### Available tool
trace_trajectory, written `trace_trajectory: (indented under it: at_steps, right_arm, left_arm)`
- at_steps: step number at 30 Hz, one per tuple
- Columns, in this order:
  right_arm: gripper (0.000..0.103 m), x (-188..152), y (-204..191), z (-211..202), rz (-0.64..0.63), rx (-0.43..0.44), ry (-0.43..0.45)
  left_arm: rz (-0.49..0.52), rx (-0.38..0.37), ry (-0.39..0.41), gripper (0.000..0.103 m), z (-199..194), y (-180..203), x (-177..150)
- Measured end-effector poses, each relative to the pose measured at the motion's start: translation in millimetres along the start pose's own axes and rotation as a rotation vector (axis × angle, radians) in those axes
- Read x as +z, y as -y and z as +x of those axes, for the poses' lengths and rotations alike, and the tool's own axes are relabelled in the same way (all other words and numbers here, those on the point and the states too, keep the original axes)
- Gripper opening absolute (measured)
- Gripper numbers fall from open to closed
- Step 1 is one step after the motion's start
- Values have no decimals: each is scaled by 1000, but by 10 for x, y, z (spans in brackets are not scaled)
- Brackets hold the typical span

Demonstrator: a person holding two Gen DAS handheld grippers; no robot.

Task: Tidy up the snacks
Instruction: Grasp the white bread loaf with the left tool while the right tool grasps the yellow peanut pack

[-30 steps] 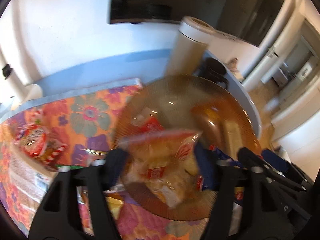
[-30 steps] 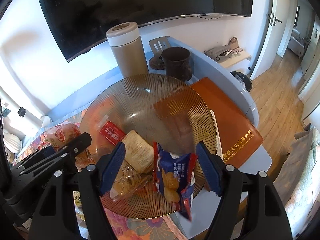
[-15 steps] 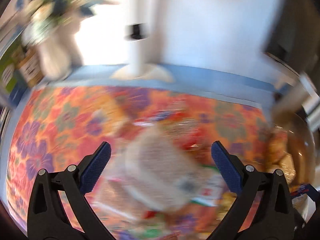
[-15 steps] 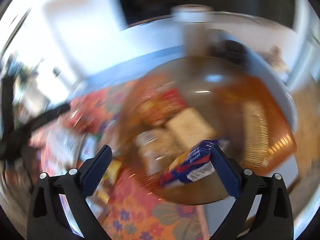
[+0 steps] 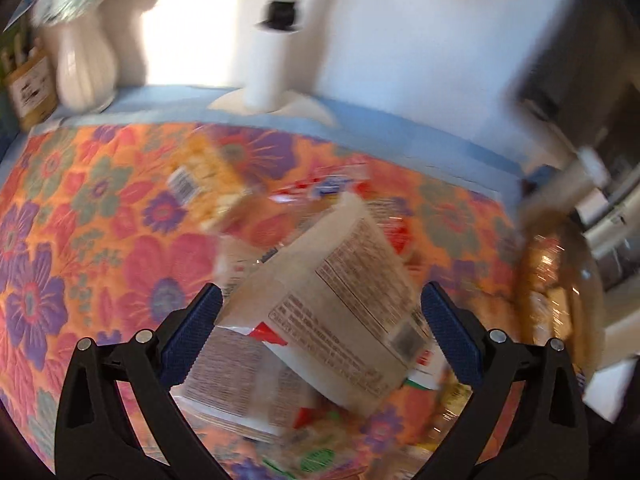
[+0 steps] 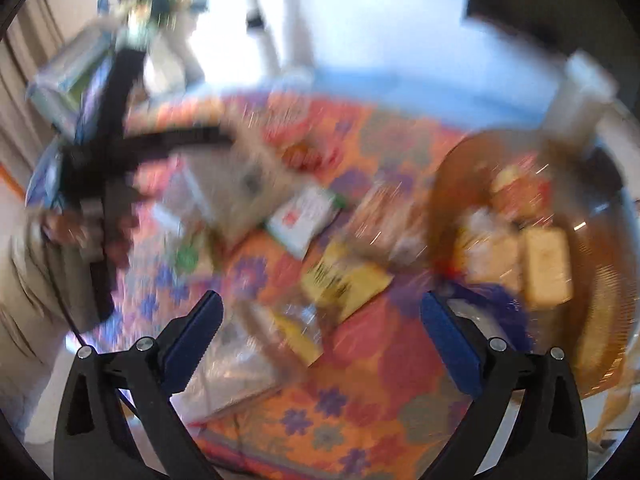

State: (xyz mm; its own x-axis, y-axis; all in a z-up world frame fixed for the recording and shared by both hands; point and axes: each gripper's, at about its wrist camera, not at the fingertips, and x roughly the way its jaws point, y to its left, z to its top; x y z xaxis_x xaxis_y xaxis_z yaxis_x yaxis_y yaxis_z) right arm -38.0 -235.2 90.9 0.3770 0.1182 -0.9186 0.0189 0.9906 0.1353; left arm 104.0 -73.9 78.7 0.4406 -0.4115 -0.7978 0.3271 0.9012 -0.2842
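Note:
My left gripper (image 5: 318, 338) is open and empty, just above a pile of snack packets on the flowered cloth (image 5: 80, 240). A pale packet with printed text (image 5: 332, 300) lies between its jaws. My right gripper (image 6: 320, 334) is open and empty above loose packets, among them a yellow one (image 6: 344, 280) and a white one (image 6: 304, 220). The amber glass bowl (image 6: 592, 340) at the right holds several snacks, including a blue packet (image 6: 492, 304). The bowl also shows in the left wrist view (image 5: 568, 304). The left gripper appears blurred in the right wrist view (image 6: 120, 152).
A white vase (image 5: 84, 68) with flowers and a white lamp base (image 5: 272, 100) stand at the back of the blue table. A beige thermos (image 6: 576, 100) stands behind the bowl. Both views are motion-blurred.
Both grippers let go of their snack packets over the bowl, opened, and swung left from the bowl to the packet pile on the cloth.

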Motion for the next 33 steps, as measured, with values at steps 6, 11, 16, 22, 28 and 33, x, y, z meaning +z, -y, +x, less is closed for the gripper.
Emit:
trace_trajectory:
  at_steps: [6,11,16,22,28,33]
  right_arm:
    - [98,-126,423,613,370,50,-154]
    - [98,-35,333,647,384,-28,-43]
    - [50,-94,-166,646,82,-202,25]
    - [45,-183,-229,574,40,-195,35]
    - [45,-194,-6,512,96,-178,19]
    - [45,-286,191,455,146,-165,7]
  left_arm:
    - [-19,-75,-36,98,175,229,-78]
    - [-27,-8,-58,99,481,356,-171]
    - [-47,7,3,53,415,386,-197]
    - [-113,-130,2,16,327,320,-200]
    - [-92,-224,37,11,155,530,-163]
    - [-116,-254,43,11,106,597,-161]
